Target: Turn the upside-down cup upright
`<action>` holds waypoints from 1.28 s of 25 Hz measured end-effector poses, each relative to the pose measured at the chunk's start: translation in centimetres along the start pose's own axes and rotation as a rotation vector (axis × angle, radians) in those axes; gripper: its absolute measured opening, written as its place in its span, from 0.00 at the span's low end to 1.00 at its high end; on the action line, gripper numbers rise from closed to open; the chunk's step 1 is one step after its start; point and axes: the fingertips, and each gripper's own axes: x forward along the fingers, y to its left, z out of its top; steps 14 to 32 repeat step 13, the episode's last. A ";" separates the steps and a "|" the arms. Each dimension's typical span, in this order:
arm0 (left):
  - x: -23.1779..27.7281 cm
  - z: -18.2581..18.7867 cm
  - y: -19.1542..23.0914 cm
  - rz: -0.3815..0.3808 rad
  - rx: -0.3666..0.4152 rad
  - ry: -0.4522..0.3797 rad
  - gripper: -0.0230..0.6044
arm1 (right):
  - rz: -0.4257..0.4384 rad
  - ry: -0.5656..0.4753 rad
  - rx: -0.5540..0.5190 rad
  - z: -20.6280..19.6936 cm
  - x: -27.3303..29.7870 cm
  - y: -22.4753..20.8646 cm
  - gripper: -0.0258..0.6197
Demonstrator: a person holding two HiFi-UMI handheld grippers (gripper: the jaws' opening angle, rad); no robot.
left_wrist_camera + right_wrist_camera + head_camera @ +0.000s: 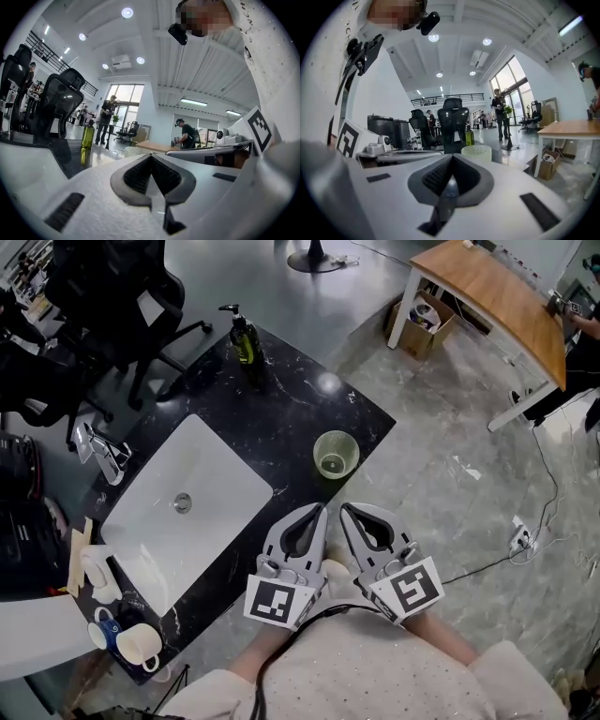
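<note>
Abreast: left hand-held gripper (321, 512), right one (345, 512)

Your right gripper (452, 158) has its fingers (482, 186) pressed together on nothing, with the pale cup (476, 152) standing on the dark counter (499, 157) beyond them.

The sink (220, 479) is set in the counter (291, 404), with the faucet (101, 452) at its left edge and the pump bottle (244, 337) on the counter behind it. The cup (335, 454) stands on the counter right of the sink, near the corner. Two mugs (129, 641) sit at the counter's near left end. My left gripper (321, 510) and right gripper (345, 509) lie side by side just before the cup. Office chairs (112, 296) stand behind the counter at left. A desk (497, 296) stands far right, with a cardboard box (422, 322) under it.
</note>
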 end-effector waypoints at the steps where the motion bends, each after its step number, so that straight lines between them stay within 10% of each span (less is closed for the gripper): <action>1: 0.0 0.0 0.0 0.001 0.000 0.000 0.05 | -0.002 0.001 0.001 0.0 0.0 -0.1 0.05; 32: 0.2 0.2 -0.6 -0.020 0.015 0.006 0.05 | -0.019 -0.015 -0.017 0.3 -0.3 -0.3 0.05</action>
